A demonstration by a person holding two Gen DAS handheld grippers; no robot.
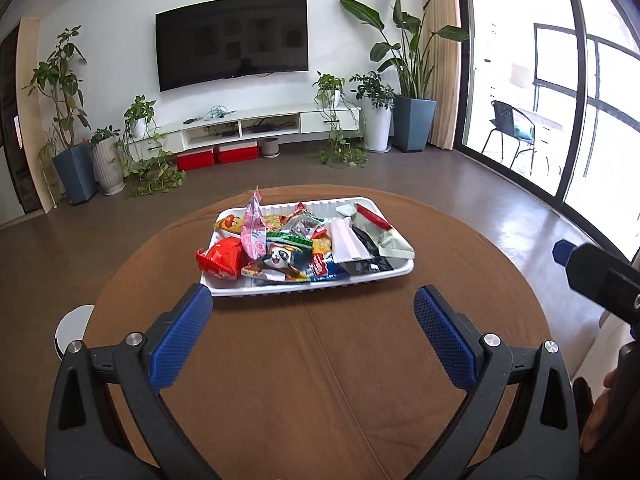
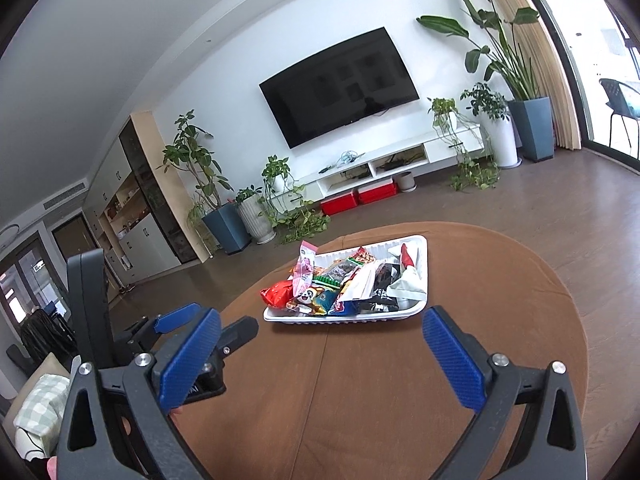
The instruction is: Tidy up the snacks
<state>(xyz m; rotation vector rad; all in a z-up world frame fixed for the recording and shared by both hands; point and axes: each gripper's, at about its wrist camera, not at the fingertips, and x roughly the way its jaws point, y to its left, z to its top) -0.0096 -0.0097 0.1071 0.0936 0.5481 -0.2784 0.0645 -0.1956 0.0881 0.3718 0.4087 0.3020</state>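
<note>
Both your grippers stand wide open with nothing between the jaws: the left gripper [image 1: 313, 322] low in the left wrist view, the right gripper [image 2: 322, 342] low in the right wrist view. Beyond them, in the middle of each frame, the white tray [image 1: 394, 272] lies on the round brown table [image 1: 320, 380], already full of snack packets [image 1: 280, 246]. I judge the sorting almost finished; next you only need to check the red packet [image 1: 220, 258] hanging over the left rim.
</note>
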